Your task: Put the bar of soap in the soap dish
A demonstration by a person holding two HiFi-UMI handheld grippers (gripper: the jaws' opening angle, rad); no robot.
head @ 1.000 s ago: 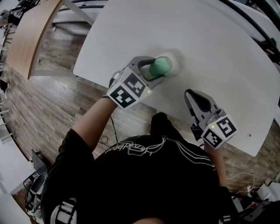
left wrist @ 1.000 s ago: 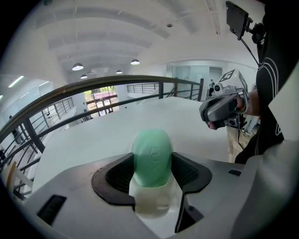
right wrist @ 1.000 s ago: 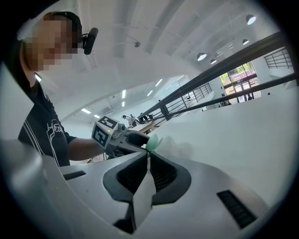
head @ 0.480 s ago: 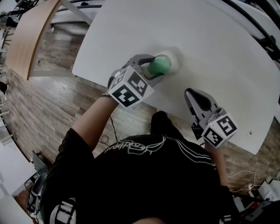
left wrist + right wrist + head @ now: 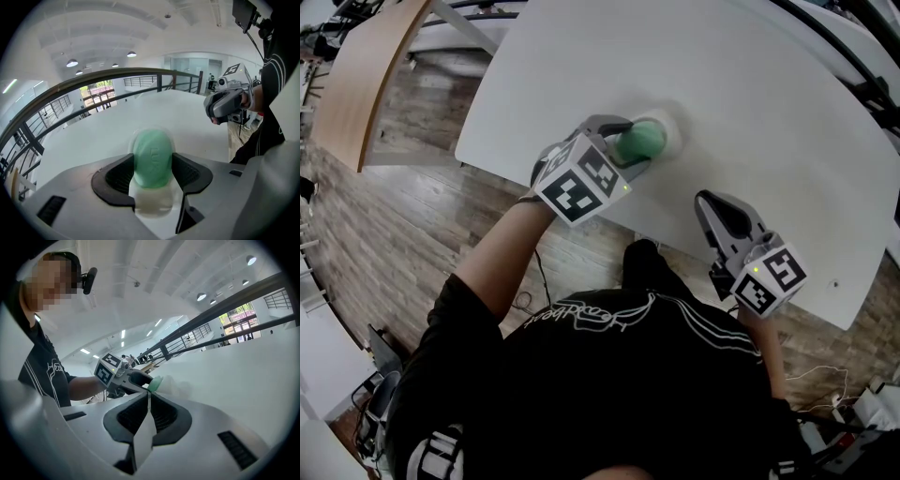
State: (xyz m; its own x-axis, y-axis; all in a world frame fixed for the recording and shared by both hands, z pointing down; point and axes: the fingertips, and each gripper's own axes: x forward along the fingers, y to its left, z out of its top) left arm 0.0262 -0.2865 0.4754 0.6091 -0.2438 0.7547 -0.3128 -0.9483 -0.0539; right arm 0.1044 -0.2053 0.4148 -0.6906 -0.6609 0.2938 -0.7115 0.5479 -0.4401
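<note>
My white table [image 5: 750,112] stands on a wood-plank floor [image 5: 384,253], with a dark railing [image 5: 93,79] and round ceiling lights [image 5: 71,62] beyond.

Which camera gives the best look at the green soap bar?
The left gripper view: the soap bar sits large and central, gripped by the left tongs. The head view shows it smaller, partly behind those tongs; the right gripper view, only a green sliver.

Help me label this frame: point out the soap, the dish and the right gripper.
soap [image 5: 152,159], left gripper view, middle of its green face.
dish [image 5: 675,135], head view, rim right of the soap.
right gripper [image 5: 149,397], right gripper view, where its shut jaws meet.
</note>
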